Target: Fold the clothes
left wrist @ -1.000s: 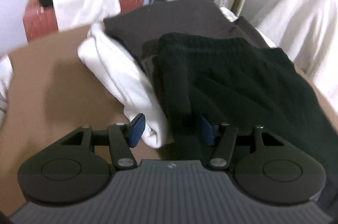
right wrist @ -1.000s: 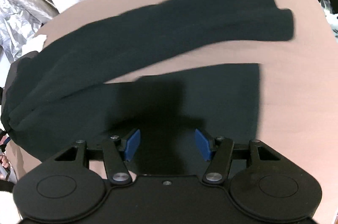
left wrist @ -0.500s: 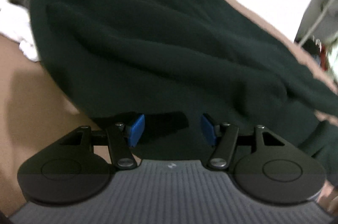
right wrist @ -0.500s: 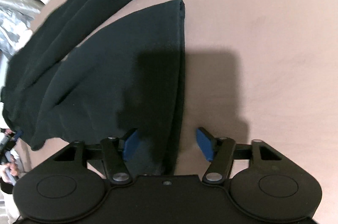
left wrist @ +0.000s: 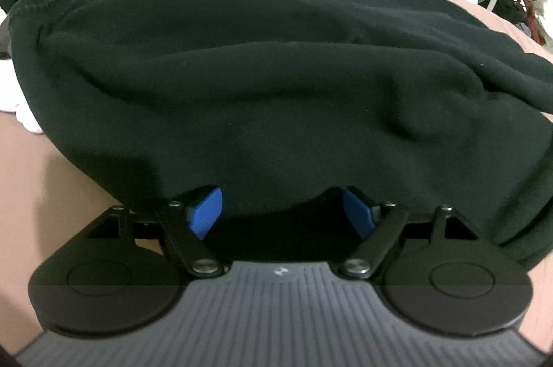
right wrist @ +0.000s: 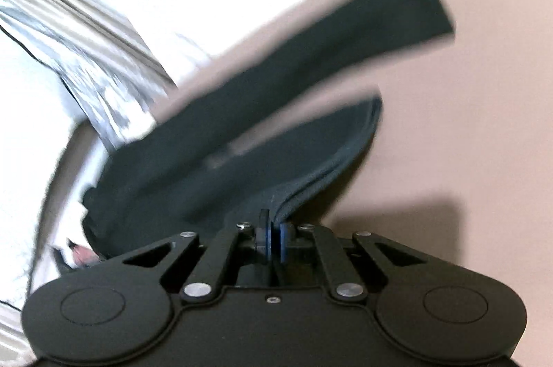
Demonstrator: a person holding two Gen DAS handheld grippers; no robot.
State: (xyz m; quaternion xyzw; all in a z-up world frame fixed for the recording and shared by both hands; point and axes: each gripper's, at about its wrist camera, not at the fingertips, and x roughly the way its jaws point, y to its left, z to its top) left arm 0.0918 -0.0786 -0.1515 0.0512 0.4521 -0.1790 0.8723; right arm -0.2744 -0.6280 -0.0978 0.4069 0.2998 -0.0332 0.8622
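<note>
**One corner pinned, the other side not yet caught**

Since a moment ago the right gripper (right wrist: 275, 237) has gone from straddling the hem with its jaws apart to clamping tight on the near edge of the dark garment (right wrist: 262, 138), and the cloth now rises from the brown tabletop (right wrist: 466, 125) where it is pinched. Meanwhile the left gripper (left wrist: 281, 211) has swung off the white clothing (left wrist: 24, 114) at the left and now faces the bunched bulk of the same dark garment (left wrist: 276, 73); its jaws are opening, cloth lies between the blue pads, but they don't look to be pressing on it.

Trouble, as I see it, would come from the mismatch. If the right side lifts or pulls while the left has nothing, the heavy fabric will likely drag and twist rather than fold cleanly. The far sleeve (right wrist: 380, 28) lies stretched across the table and could trail out of line. The left jaws, closing on that thick mound, might also grab several layers at once.
</note>
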